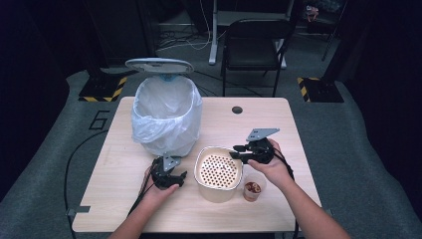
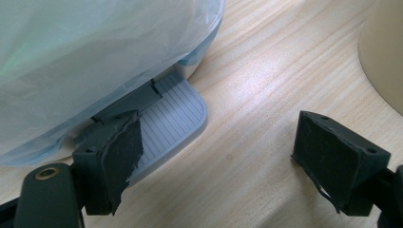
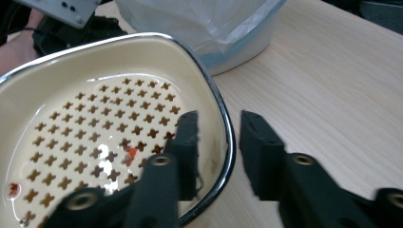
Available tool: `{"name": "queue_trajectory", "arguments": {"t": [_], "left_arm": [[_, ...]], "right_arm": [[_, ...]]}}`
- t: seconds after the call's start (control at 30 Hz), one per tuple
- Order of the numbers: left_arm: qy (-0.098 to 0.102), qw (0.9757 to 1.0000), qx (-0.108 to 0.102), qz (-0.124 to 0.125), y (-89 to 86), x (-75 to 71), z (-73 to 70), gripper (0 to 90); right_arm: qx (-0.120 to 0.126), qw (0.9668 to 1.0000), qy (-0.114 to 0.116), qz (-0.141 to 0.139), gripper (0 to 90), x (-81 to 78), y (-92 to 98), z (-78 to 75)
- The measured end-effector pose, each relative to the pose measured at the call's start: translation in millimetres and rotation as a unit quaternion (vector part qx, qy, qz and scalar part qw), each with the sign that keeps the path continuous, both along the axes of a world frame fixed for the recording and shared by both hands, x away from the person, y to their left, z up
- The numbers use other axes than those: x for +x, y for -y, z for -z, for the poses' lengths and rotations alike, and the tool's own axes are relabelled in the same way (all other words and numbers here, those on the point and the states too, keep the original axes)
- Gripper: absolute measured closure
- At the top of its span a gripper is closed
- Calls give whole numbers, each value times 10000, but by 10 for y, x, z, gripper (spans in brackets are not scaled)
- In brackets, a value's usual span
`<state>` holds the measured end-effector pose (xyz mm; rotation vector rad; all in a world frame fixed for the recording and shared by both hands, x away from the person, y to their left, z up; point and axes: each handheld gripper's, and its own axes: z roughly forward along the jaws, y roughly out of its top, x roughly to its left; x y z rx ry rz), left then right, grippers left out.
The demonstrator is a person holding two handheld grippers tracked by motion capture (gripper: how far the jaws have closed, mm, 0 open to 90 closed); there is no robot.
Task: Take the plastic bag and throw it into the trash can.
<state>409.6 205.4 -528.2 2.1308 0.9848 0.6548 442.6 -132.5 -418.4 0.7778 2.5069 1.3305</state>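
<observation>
At table centre, the cream strainer bowl is straddled at its rim by the right gripper, jaws slightly apart, not pressing. Left gripper is held wide open, empty, at the bin's pedal.

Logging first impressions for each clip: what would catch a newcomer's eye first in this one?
Probably the white bin lined with a plastic bag, lid up, at the table's far left. Next, the cream strainer bowl with its dotted insert in front of it; the right tool straddles its rim, jaws slightly apart. A small cup of reddish scraps stands to the right of the bowl.
</observation>
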Motion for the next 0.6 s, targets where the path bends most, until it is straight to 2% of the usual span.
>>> {"name": "queue_trajectory", "arguments": {"t": [0.07,0.17,0.43,0.5,0.6], "left_arm": [[5,10000,-1,0,0,0,1,166],[17,10000,-12,-2,1,0,3,166],[17,10000,-12,-2,1,0,3,166],[17,10000,-13,-3,1,0,3,166],[18,10000,-14,-2,1,0,3,166]], "right_arm": [[163,9998,13,74,544,-15,12,-44],[205,9997,78,85,514,-38,27,-79],[436,9989,73,162,437,-131,178,-174],[555,9980,38,285,372,-177,237,-206],[599,9976,81,349,336,-206,278,-221]]}}
